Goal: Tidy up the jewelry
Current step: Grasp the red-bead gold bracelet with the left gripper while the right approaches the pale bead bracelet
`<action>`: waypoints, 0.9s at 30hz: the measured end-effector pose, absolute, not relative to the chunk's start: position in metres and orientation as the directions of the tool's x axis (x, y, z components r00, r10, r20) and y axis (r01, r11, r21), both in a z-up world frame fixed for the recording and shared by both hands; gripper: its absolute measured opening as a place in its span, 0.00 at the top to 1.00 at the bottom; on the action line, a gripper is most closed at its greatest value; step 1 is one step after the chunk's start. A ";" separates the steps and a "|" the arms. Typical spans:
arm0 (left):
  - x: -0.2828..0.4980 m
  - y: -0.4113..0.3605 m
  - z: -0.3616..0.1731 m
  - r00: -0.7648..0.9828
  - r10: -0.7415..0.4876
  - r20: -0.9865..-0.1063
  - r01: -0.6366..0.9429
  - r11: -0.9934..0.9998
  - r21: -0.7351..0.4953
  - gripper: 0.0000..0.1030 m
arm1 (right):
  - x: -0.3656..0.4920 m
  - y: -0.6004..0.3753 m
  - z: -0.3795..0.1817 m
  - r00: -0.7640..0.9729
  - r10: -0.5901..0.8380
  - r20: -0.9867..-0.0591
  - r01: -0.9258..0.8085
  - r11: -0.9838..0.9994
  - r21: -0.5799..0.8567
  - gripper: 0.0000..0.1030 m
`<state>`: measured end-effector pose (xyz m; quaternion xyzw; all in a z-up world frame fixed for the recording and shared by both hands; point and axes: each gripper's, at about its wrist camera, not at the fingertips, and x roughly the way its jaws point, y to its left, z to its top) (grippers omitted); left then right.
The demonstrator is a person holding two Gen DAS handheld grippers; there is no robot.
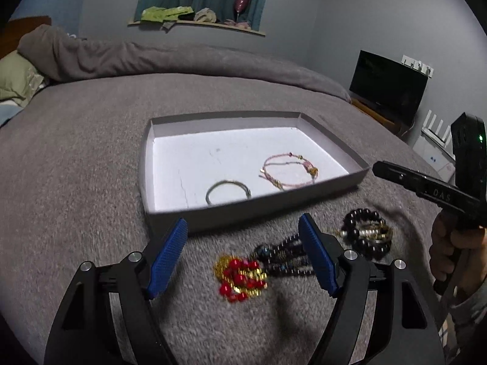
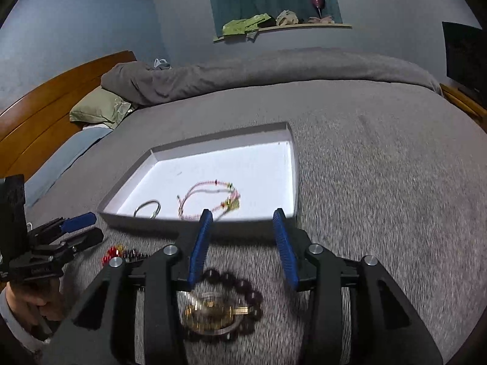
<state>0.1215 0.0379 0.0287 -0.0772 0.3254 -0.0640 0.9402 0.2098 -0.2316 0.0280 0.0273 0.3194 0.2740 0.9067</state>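
Left wrist view: the left gripper is held low over the grey bedspread with its jaws released and nothing between them; the red-and-gold beaded piece lies on the bedspread just beyond the gap, slightly toward the right finger, and its dark beaded strands run off to the right behind that finger, so that the long axis lies roughly across the line of approach; a dark bead bracelet lies further right, near the box's near right corner; the shallow box stands just beyond the fingertips, and within it a thin ring bangle is seen by the near wall and a pink cord bracelet toward the right wall; the right gripper is seen at the right margin, hand-held.

Right wrist view: the right gripper is likewise released, empty; the dark bead bracelet, with a blurred gold-coloured piece inside its loop, lies below and behind the fingertips, between the finger arms; the box stands directly ahead; the left gripper is seen at the left, near the red beads.

Judgement: each gripper is nearer to its own piece; the left is better aligned for a grasp.
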 end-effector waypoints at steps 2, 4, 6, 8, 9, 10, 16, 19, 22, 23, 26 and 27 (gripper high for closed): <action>0.116 0.037 0.024 0.776 -0.176 -0.606 0.073 0.979 -0.191 0.26 | 0.201 -0.236 0.024 0.646 0.515 -0.564 -0.481 0.848 0.223 0.59; 0.112 0.035 0.020 0.773 -0.174 -0.610 0.074 0.980 -0.186 0.26 | 0.192 -0.240 0.021 0.646 0.516 -0.563 -0.483 0.847 0.224 0.59; 0.107 0.034 0.013 0.767 -0.175 -0.617 0.077 0.980 -0.182 0.26 | 0.185 -0.241 0.017 0.645 0.518 -0.562 -0.483 0.846 0.225 0.59; 0.102 0.031 0.008 0.765 -0.175 -0.619 0.081 0.981 -0.176 0.26 | 0.176 -0.244 0.012 0.642 0.521 -0.562 -0.485 0.844 0.228 0.59; 0.100 0.030 0.006 0.763 -0.175 -0.622 0.083 0.981 -0.174 0.26 | 0.172 -0.245 0.010 0.641 0.522 -0.563 -0.486 0.843 0.229 0.59; 0.099 0.030 0.005 0.762 -0.178 -0.623 0.087 0.981 -0.174 0.26 | 0.168 -0.247 0.008 0.639 0.523 -0.564 -0.487 0.842 0.230 0.59; 0.097 0.019 0.003 0.769 -0.189 -0.611 0.123 0.981 -0.149 0.28 | 0.149 -0.248 0.000 0.628 0.540 -0.561 -0.501 0.832 0.239 0.59; 0.101 0.017 0.001 0.763 -0.174 -0.623 0.115 0.984 -0.134 0.28 | 0.144 -0.247 -0.001 0.625 0.544 -0.559 -0.509 0.828 0.237 0.59; 0.107 0.024 -0.003 0.751 -0.167 -0.639 0.085 0.984 -0.157 0.32 | 0.141 -0.245 -0.002 0.624 0.545 -0.560 -0.516 0.826 0.228 0.59; 0.108 0.028 -0.005 0.749 -0.167 -0.641 0.074 0.983 -0.170 0.33 | 0.140 -0.245 -0.003 0.623 0.546 -0.560 -0.518 0.825 0.228 0.59; 0.110 0.035 -0.008 0.742 -0.177 -0.647 0.063 0.979 -0.195 0.43 | 0.139 -0.245 -0.004 0.622 0.548 -0.560 -0.517 0.824 0.232 0.59; 0.111 0.037 -0.009 0.740 -0.180 -0.649 0.062 0.978 -0.201 0.44 | 0.139 -0.246 -0.005 0.621 0.548 -0.560 -0.516 0.824 0.234 0.59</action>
